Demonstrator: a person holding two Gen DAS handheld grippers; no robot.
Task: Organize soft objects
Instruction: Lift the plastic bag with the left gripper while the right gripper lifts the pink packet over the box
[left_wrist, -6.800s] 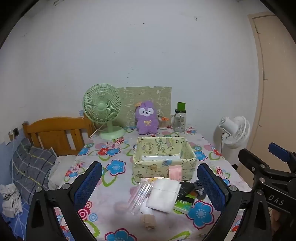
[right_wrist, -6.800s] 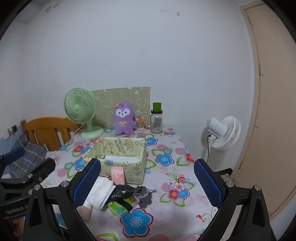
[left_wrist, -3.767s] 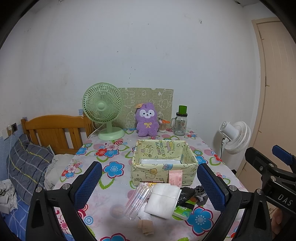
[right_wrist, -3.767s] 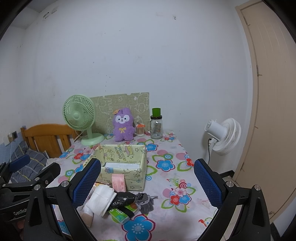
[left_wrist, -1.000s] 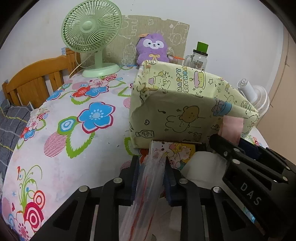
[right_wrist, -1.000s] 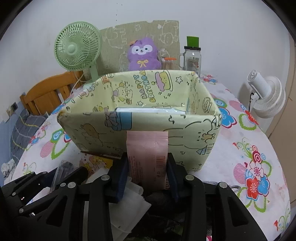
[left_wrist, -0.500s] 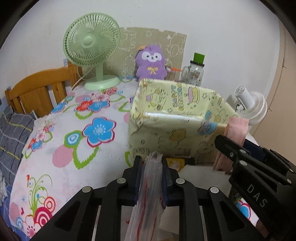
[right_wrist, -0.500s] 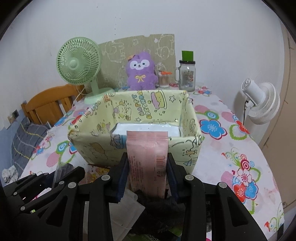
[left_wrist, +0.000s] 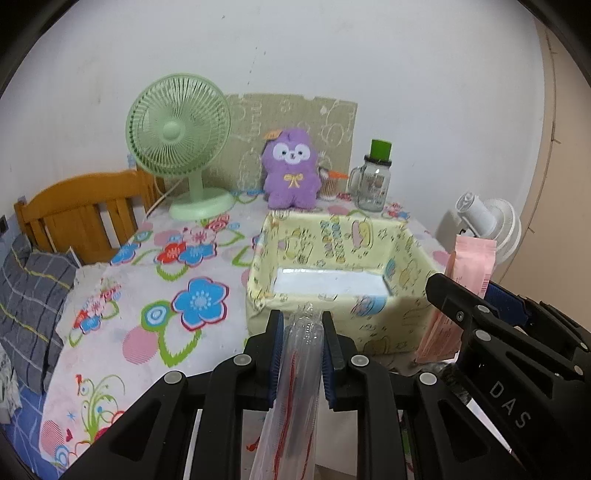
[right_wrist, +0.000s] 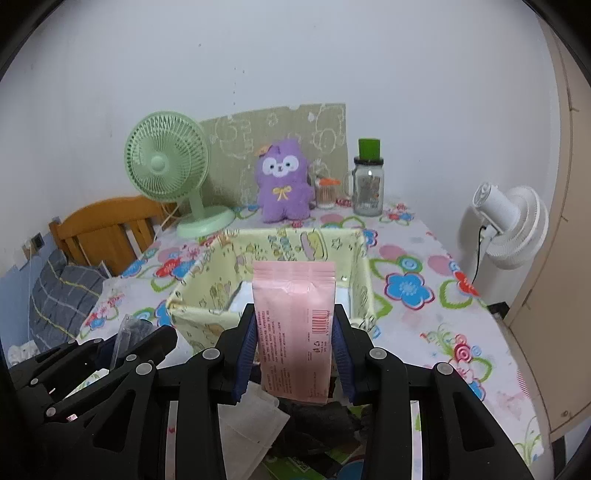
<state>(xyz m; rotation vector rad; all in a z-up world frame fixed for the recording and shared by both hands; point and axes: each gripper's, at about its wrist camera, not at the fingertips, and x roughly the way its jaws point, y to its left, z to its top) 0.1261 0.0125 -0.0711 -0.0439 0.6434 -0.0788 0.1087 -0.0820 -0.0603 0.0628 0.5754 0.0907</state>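
My left gripper (left_wrist: 302, 325) is shut on a clear plastic pouch (left_wrist: 295, 398) with red lines, held up in front of the near wall of the yellow cartoon-print box (left_wrist: 343, 317). My right gripper (right_wrist: 294, 322) is shut on a pink packet (right_wrist: 294, 325), upright, just before that box (right_wrist: 207, 295). A white flat pack (left_wrist: 328, 282) lies inside the box. The pink packet (left_wrist: 467, 269) and the right gripper's black frame show at the right of the left wrist view. A white folded cloth (right_wrist: 251, 417) and dark fabric (right_wrist: 314, 424) lie on the table below the right gripper.
A floral tablecloth (left_wrist: 147, 295) covers the table. At the back stand a green desk fan (left_wrist: 181, 147), a purple plush toy (left_wrist: 291, 170) and a glass jar with green lid (left_wrist: 373, 181). A white fan (right_wrist: 513, 225) stands off the right edge, a wooden headboard (left_wrist: 81, 214) to the left.
Both grippers have risen with the clear pouch and the pink packet held; the box now appears lower, with its inside and the white pack visible.
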